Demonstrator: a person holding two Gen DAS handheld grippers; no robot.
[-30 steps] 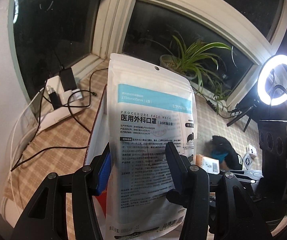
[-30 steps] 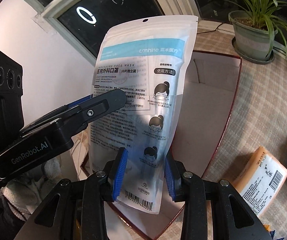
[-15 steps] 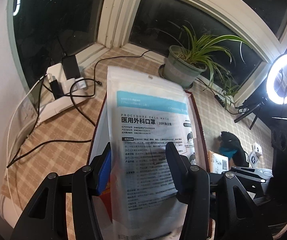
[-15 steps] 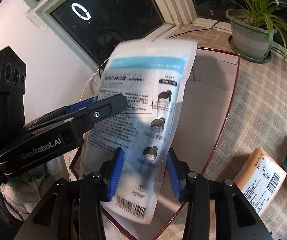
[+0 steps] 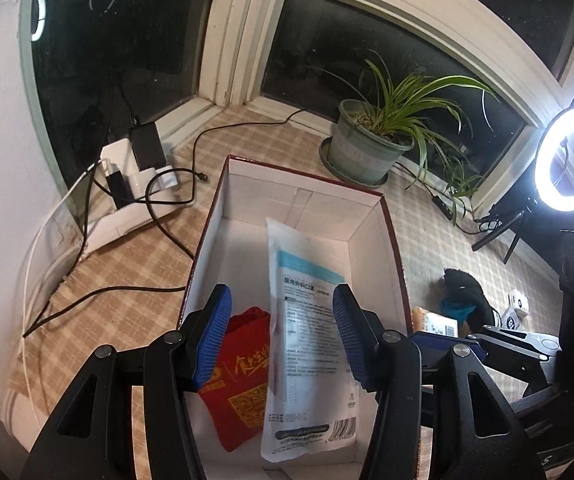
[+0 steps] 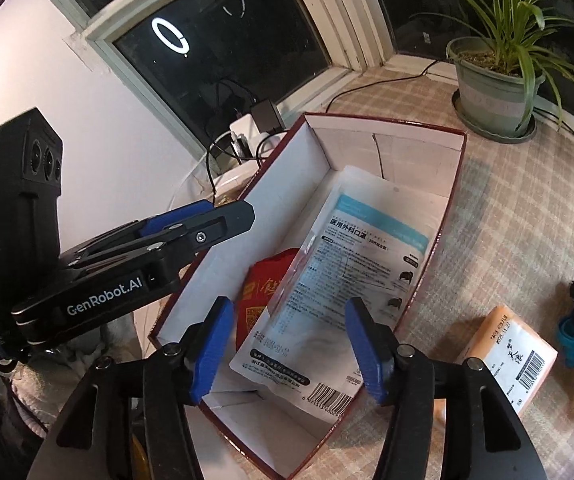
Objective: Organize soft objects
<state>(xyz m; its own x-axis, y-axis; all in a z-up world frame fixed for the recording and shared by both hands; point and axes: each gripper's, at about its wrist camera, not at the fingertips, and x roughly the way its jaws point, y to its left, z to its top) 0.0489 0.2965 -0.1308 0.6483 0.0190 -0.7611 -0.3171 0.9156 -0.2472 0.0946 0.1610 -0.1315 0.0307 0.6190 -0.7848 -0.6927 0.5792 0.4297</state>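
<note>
Dropped from between the just-opened right gripper (image 6: 289, 350) jaws, mask pack (image 6: 351, 280) now lying in box (image 6: 453, 216) below both empty, spread claws, left gripper (image 5: 281, 338) included; one soft item stowed.

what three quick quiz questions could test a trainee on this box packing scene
1. True or false: the face mask pouch lies inside the open box.
2. What does the pouch partly cover? A) a red packet B) a black glove C) a plant pot
3. Fill in: the right tongs, which have just been opening, now stand ____ above the pouch.

Key: 1 true; 2 A, the red packet; 3 open, pads clear of the pouch.
</note>
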